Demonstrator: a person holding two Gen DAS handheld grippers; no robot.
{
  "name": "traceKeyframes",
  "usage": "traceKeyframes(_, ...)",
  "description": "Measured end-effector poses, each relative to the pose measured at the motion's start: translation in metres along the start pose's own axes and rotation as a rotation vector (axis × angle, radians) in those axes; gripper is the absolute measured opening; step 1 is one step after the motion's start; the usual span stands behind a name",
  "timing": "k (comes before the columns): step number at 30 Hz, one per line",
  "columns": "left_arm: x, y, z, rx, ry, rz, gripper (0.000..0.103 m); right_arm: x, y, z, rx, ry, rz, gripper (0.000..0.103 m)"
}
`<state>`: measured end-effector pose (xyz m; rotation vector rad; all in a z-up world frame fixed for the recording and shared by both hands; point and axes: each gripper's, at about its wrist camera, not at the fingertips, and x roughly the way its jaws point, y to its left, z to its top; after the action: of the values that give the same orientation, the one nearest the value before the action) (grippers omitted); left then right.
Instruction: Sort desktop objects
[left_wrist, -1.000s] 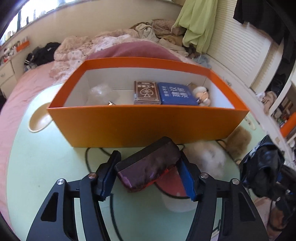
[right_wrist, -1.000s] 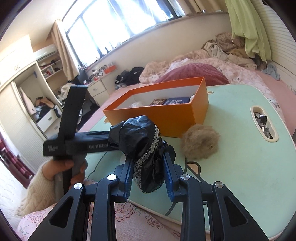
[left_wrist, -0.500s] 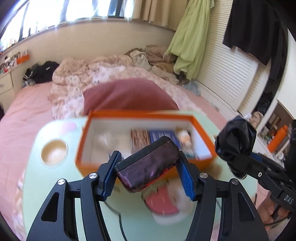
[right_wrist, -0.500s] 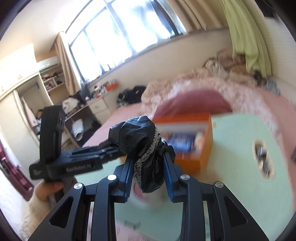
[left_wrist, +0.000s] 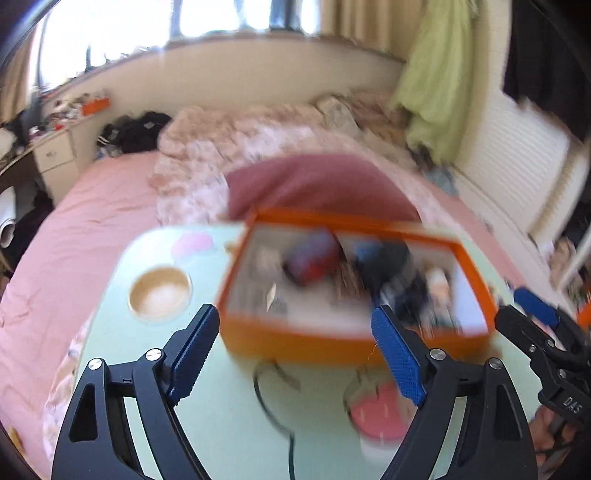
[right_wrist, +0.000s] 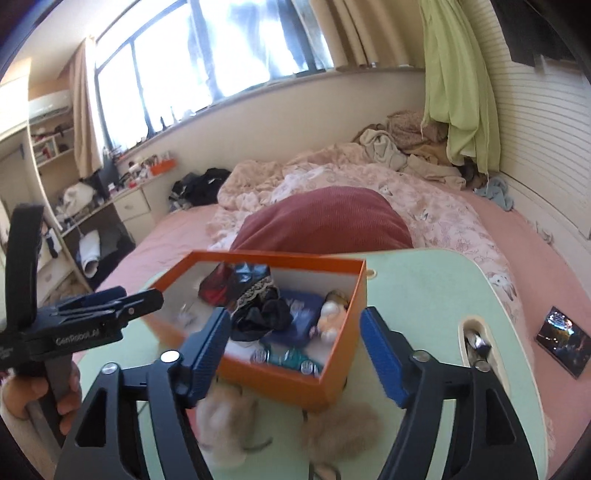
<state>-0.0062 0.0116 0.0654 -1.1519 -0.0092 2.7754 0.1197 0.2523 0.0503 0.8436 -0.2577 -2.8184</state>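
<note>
The orange box (left_wrist: 332, 341) (right_wrist: 284, 386) stands on the pale green table (right_wrist: 424, 291). A dark red case (left_wrist: 314, 264) (right_wrist: 216, 286) and a black lace-trimmed cloth (right_wrist: 258, 306) (left_wrist: 391, 266) lie loose inside it, among a blue booklet (right_wrist: 299, 314) and a small plush toy (right_wrist: 328, 319). My left gripper (left_wrist: 295, 354) (right_wrist: 122, 302) hovers before the box, its jaws opening with nothing between them. My right gripper (right_wrist: 295, 356) (left_wrist: 528, 321) hangs over the box's near corner, jaws also opening and empty.
Two fluffy pompoms (right_wrist: 225, 417) (right_wrist: 340, 432) lie in front of the box. A black cable (left_wrist: 273, 398) and a pink round object (left_wrist: 376, 410) sit nearer me. The table has a round recess (left_wrist: 160, 293) and a slot (right_wrist: 476, 339). A cluttered bed (right_wrist: 332, 221) lies behind.
Both grippers let go: the dark red case left the left jaws and the black cloth left the right jaws, and both now lie in the box. Both grippers rose.
</note>
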Motion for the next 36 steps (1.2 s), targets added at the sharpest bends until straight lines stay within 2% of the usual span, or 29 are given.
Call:
traceKeyframes(2, -0.005, -0.006, -0.021, 0.038, 0.046, -0.027, 0.084, -0.012, 0.006, -0.018, -0.03, 0.047, -0.014, 0.08)
traceKeyframes(5, -0.003, -0.011, -0.051, 0.056, 0.1, -0.029, 0.084, -0.013, 0.01, -0.045, -0.05, 0.154, -0.048, 0.082)
traceKeyframes(8, 0.01, -0.012, -0.07, 0.047, 0.155, -0.006, 0.085, -0.001, 0.012, -0.064, -0.069, 0.265, -0.082, 0.082)
traceKeyframes(10, 0.011, -0.01, -0.076, 0.043, 0.143, 0.032, 0.092, 0.011, 0.012, -0.071, -0.087, 0.328, -0.096, 0.086)
traceKeyframes(11, 0.012, -0.011, -0.076, 0.048, 0.145, 0.045, 0.097, 0.015, 0.014, -0.072, -0.11, 0.336, -0.112, 0.094)
traceKeyframes(12, 0.014, -0.012, -0.076, 0.057, 0.157, 0.055, 0.103, 0.017, 0.014, -0.073, -0.116, 0.345, -0.116, 0.097)
traceKeyframes(36, 0.016, -0.01, -0.078, 0.062, 0.148, 0.04, 0.103, 0.013, 0.016, -0.074, -0.121, 0.351, -0.108, 0.101)
